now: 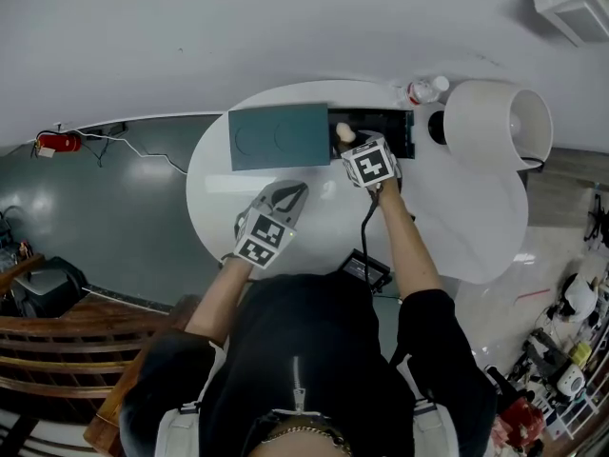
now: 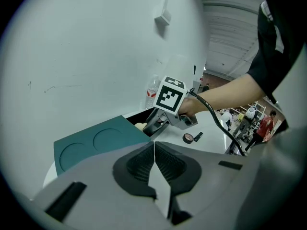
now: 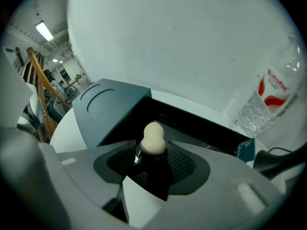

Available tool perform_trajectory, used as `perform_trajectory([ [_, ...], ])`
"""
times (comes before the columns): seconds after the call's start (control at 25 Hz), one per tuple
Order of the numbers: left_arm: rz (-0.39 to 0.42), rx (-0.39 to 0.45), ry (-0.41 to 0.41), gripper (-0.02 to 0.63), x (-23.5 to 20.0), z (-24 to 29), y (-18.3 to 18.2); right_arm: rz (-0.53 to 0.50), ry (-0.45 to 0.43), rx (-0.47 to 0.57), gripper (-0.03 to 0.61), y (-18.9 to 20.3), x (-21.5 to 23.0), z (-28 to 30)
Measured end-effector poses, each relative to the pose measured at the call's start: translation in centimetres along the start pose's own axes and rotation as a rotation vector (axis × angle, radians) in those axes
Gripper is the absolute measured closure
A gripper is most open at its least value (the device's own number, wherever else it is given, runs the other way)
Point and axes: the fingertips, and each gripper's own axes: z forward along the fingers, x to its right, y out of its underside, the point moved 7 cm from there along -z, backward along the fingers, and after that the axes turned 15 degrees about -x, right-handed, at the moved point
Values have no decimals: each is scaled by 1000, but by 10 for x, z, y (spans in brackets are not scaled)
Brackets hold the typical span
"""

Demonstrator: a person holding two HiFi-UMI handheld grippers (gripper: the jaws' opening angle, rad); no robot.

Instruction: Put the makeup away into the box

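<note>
Surface: round, white.

Box: teal outside, black inside, open, set toward the far side of the surface. Lid: teal, flat, marked with two round impressions, lying against the box's left end as the head view shows it.

Makeup sponge: beige, pear-shaped, over the black compartment of the box, between the jaws of the right gripper.

Right gripper: pointed steeply down into the open box. Jaws fairly wide, one pad on each side of the sponge, neither visibly pressing it, with a sliver of gap at the left.

Left gripper: jaws closed together, nothing between them. Poised over bare surface just in front of the lid.

Compact: small, round, dark-rimmed, on the surface outside the box, near the right gripper. Black stick: short, just beside the compact.

Water bottle: clear, red label, near the box's right end.

White drum-shaped object: large, right of the box.

Black device: flat, at the near edge of the surface.
</note>
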Motion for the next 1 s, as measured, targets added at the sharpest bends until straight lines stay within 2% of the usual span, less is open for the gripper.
perform_trajectory([
  [0.12, 1, -2, -2, 600, -1, 0, 1, 1, -1, 19, 359, -1, 0, -3],
  [0.32, 6, 1, -5, 600, 0, -2, 0, 1, 6, 61, 359, -3, -2, -12],
  [0.48, 14, 4, -4, 600, 1, -2, -3, 9, -23, 127, 368, -3, -5, -26],
  [0.68, 31, 10, 2, 600, 8, -1, -6, 24, -11, 245, 480, 3, -3, -50],
  [0.76, 43, 16, 5, 600, 10, -2, -9, 41, 6, 299, 558, 7, 0, -62],
  [1.0, 70, 31, 8, 600, 20, -4, -17, 93, 19, 379, 572, 32, 7, -88],
])
